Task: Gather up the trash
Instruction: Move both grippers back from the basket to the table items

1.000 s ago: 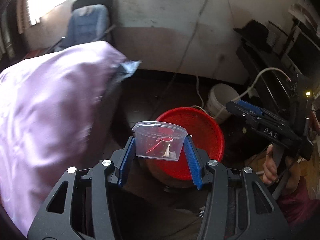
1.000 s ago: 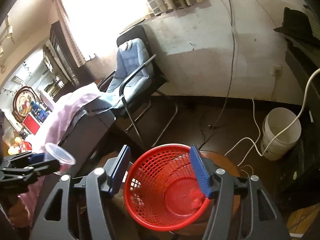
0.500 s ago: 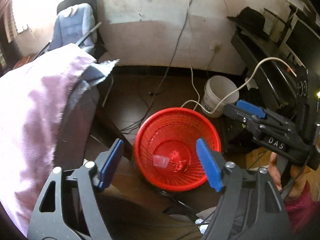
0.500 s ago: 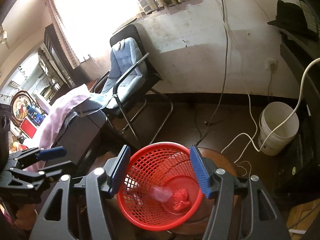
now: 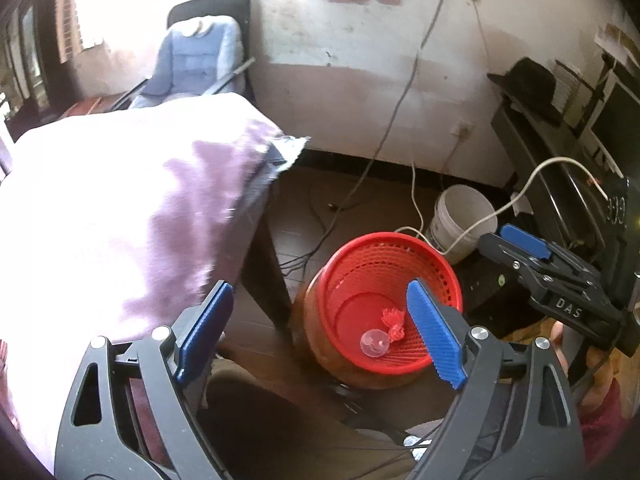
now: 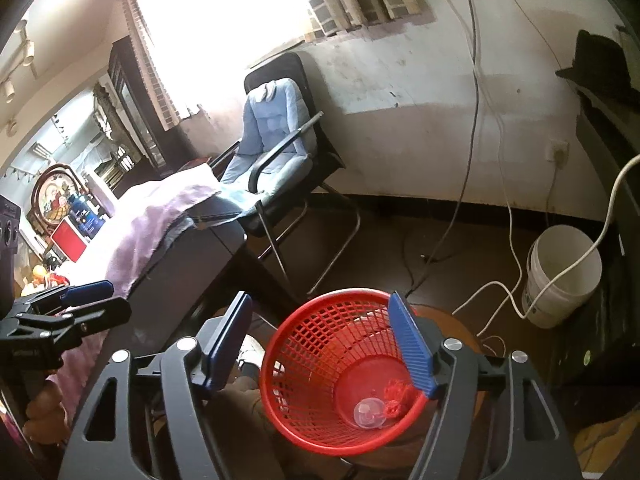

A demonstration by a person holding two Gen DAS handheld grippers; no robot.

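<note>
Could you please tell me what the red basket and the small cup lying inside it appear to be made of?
The red basket looks like moulded plastic: glossy, uniformly coloured, with a regular open lattice wall and a solid round bottom. The small cup seems to be thin clear plastic, since the red bottom shows through it, with pale glints on its rim.

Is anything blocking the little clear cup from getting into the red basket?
No. The clear cup already lies at the bottom of the red basket, beside red scraps. The left gripper has just opened and is empty.
</note>
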